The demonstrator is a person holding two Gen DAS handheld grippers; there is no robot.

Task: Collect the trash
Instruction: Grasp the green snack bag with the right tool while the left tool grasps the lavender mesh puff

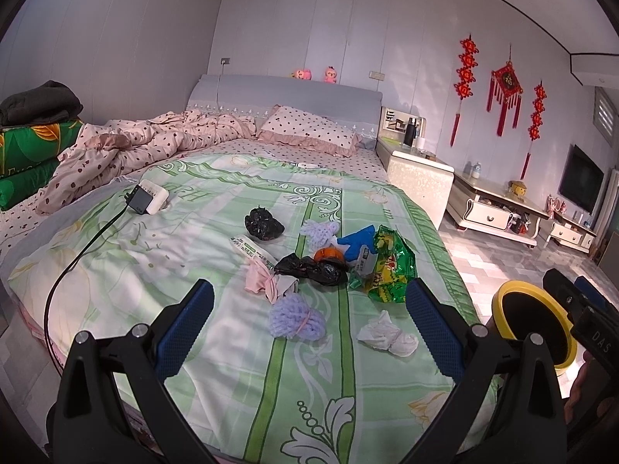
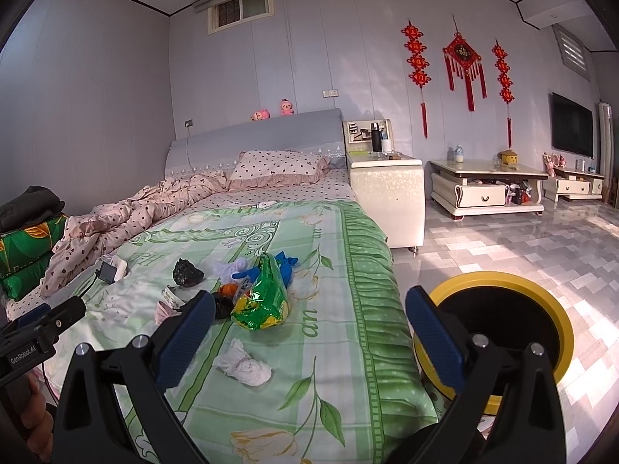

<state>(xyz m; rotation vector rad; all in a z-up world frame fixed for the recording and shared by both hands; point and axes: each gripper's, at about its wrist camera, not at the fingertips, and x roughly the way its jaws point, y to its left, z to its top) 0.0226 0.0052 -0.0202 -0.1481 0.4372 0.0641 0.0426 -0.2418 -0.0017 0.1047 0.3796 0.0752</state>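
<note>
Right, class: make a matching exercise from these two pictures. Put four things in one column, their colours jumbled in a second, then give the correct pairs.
Things:
1. snack bag
2. crumpled tissue
3. bin rim
4. knitted bundle

Colours:
A. yellow
B. pale purple
C. green
D. white

Pairs: 1-C, 2-D, 3-A, 4-B
</note>
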